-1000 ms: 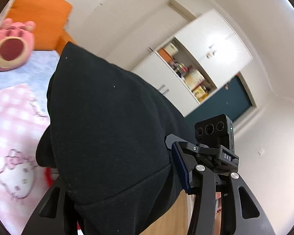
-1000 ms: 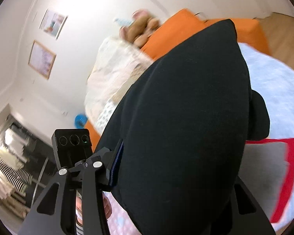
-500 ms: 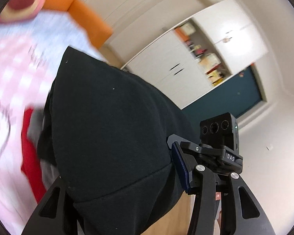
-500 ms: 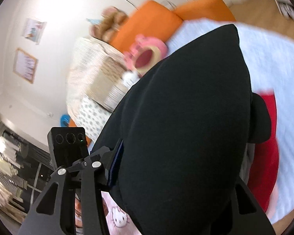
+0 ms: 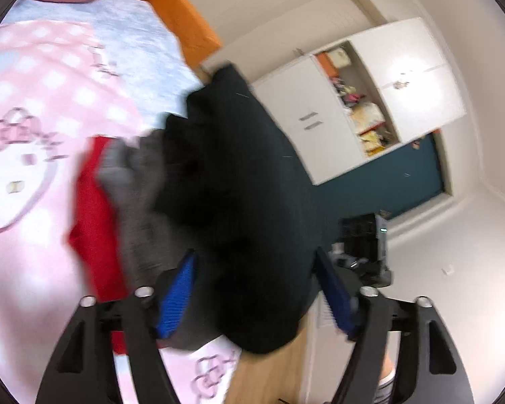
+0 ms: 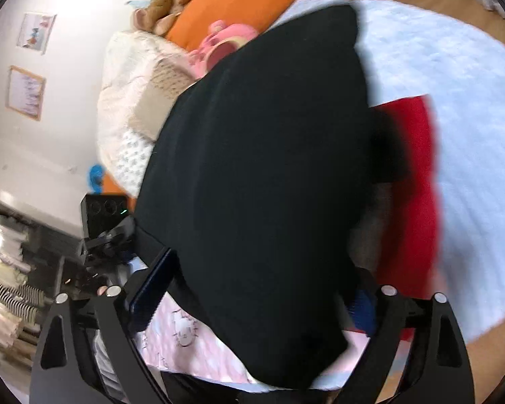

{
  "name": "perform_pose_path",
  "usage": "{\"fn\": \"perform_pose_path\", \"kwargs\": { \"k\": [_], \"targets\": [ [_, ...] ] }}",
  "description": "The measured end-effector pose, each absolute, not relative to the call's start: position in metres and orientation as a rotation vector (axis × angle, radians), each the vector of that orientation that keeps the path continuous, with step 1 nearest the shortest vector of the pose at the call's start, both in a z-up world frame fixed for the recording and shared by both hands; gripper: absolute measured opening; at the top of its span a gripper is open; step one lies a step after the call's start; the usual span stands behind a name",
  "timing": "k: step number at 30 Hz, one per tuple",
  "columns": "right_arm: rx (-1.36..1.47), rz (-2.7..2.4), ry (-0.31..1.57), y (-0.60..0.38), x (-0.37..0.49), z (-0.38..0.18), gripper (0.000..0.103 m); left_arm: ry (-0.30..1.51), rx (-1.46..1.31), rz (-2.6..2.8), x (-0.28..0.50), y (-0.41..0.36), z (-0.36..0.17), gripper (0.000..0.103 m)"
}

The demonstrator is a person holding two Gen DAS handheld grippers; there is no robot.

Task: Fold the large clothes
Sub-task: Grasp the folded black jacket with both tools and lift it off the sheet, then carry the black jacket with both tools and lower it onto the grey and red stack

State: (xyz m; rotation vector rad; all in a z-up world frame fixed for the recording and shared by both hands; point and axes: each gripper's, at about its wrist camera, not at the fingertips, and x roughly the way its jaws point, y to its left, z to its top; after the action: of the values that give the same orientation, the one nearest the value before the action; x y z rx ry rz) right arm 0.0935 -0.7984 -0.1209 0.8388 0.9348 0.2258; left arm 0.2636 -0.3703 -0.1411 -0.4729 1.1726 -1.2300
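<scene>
Bedroom scene, with a pink patterned blanket (image 5: pixel 33 141) as the working surface. Nearest, the left gripper (image 5: pixel 256 294) and right gripper (image 6: pixel 252 298) both have jaws opening, a black garment (image 6: pixel 262 175) between the pads but no longer pinched. It slumps onto the blanket, partly over a red-and-grey garment (image 5: pixel 94 222) just beside it. Judged soft, thick and fairly heavy, it should drape rather than slide; hems or corners offer the best hold. Beyond the garment, only the left view shows the white cupboard (image 5: pixel 363 101); only the right shows the orange cushion (image 6: pixel 232 3).
</scene>
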Motion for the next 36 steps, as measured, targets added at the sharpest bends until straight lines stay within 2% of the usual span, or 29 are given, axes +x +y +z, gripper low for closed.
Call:
{"fn": "perform_pose_path", "kwargs": {
  "k": [3, 5, 7, 8, 10, 11, 15, 19, 24, 29, 32, 36],
  "targets": [
    [0.782, 0.079, 0.880, -0.822, 0.076, -0.101, 0.099, 1.173, -0.424, -1.185, 0.270, -0.353, -0.121, 0.075],
    [0.746, 0.031, 0.814, -0.830, 0.065, -0.085, 0.096, 1.122, -0.367, -1.207, 0.270, -0.357, -0.093, 0.075],
    [0.710, 0.005, 0.753, -0.834, 0.065, -0.066, 0.079, 1.090, -0.324, -1.224, 0.269, -0.372, -0.066, 0.082],
    [0.704, -0.005, 0.745, -0.835, 0.069, -0.059, 0.076, 1.076, -0.304, -1.233, 0.269, -0.386, -0.051, 0.085],
    [0.711, 0.003, 0.749, -0.829, 0.087, -0.046, 0.056, 1.071, -0.279, -1.236, 0.273, -0.413, -0.031, 0.089],
    [0.713, 0.005, 0.757, -0.829, 0.094, -0.045, 0.054, 1.070, -0.261, -1.234, 0.275, -0.429, -0.023, 0.090],
    [0.753, 0.017, 0.769, -0.836, 0.138, -0.052, 0.053, 1.142, -0.115, -1.110, 0.296, -0.495, -0.023, 0.090],
    [0.804, 0.038, 0.813, -0.828, 0.173, -0.077, 0.054, 1.257, -0.071, -1.031, 0.315, -0.524, -0.068, 0.090],
    [0.708, 0.032, 0.838, -0.801, 0.197, -0.102, 0.057, 1.196, -0.043, -0.989, 0.318, -0.512, -0.100, 0.090],
    [0.573, -0.002, 0.860, -0.780, 0.203, -0.097, 0.058, 1.089, -0.047, -1.006, 0.305, -0.501, -0.113, 0.092],
    [0.524, -0.023, 0.850, -0.773, 0.198, -0.086, 0.057, 1.073, -0.083, -1.022, 0.305, -0.497, -0.107, 0.093],
    [0.455, 0.058, 0.849, -0.763, 0.173, -0.047, 0.057, 1.083, -0.144, -1.117, 0.298, -0.482, -0.066, 0.093]
  ]
}}
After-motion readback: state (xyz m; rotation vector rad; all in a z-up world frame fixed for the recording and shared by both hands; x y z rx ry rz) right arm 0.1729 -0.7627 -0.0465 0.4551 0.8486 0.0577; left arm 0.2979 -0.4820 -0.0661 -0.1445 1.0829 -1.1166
